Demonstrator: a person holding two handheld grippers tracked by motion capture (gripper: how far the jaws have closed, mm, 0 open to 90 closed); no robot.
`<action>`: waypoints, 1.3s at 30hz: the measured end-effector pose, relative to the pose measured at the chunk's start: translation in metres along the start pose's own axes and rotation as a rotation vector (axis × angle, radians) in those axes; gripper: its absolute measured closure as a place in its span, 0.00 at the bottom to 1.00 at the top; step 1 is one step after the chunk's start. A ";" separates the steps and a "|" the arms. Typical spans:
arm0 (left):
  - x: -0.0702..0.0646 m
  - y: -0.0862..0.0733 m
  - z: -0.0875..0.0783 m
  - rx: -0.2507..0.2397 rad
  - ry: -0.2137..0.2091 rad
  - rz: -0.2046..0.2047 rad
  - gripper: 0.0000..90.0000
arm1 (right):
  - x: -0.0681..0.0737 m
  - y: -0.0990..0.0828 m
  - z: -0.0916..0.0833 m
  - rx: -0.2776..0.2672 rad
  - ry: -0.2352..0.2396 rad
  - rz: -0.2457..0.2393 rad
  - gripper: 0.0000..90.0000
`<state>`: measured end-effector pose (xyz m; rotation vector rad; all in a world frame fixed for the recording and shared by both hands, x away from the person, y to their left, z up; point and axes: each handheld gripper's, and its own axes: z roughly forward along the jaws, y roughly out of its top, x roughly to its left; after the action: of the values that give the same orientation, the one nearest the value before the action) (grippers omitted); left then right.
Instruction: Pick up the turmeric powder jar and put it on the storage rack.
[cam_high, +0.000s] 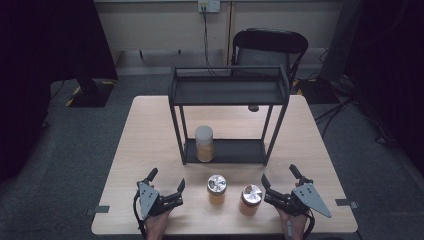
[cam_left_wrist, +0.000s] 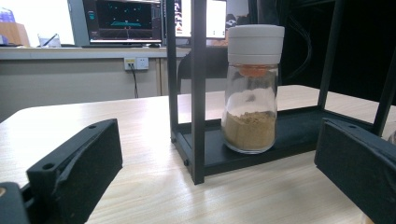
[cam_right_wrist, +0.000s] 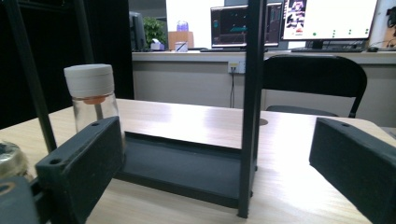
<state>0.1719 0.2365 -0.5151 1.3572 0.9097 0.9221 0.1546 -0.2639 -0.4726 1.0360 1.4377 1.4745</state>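
Left gripper (cam_high: 166, 185): it sits at the near left of the table (cam_high: 150, 130), jaws spread wide and gripping nothing; a hand comes in behind it from the bottom edge of the high view.
Right gripper (cam_high: 279, 179): at the near right, jaws likewise wide apart and empty (the grey three-cornered plate on top catches the light).
Two near jars: a silver-lidded jar (cam_high: 217, 188) and a second silver-lidded jar (cam_high: 250, 198) stand upright between the two grippers, just beside each other but apart, both holding something orange-brown. The second one is near the right gripper's inner jaw, not touching it.
White-lidded jar (cam_left_wrist: 251, 88): upright on the left end of the rack's bottom shelf (cam_left_wrist: 299, 128), glass, with tan powder filling the lower part and an orange insert under the lid. In the left gripper view it stands beyond the gap between the spread jaws, well past them.
Rack (cam_high: 227, 92): a black two-level metal frame in the middle of the table, with the top shelf bare.
Right gripper view: the rack's front post (cam_right_wrist: 252, 107) rises between the jaws, and the white-lidded jar peeks above the left-hand jaw.
Background: a black folding chair (cam_high: 270, 47) stands behind the table.
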 end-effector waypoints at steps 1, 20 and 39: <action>0.000 0.000 0.000 0.000 0.001 0.000 0.00 | 0.000 0.002 0.000 0.004 0.005 0.004 0.01; -0.001 0.000 0.000 0.000 0.004 0.003 0.00 | 0.003 0.044 0.003 0.036 0.099 -0.047 0.00; -0.002 0.000 0.000 0.000 0.010 0.004 0.00 | 0.012 0.082 0.017 0.125 0.236 -0.143 0.06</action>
<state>0.1709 0.2348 -0.5152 1.3554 0.9148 0.9323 0.1666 -0.2487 -0.3898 0.8335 1.7531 1.4546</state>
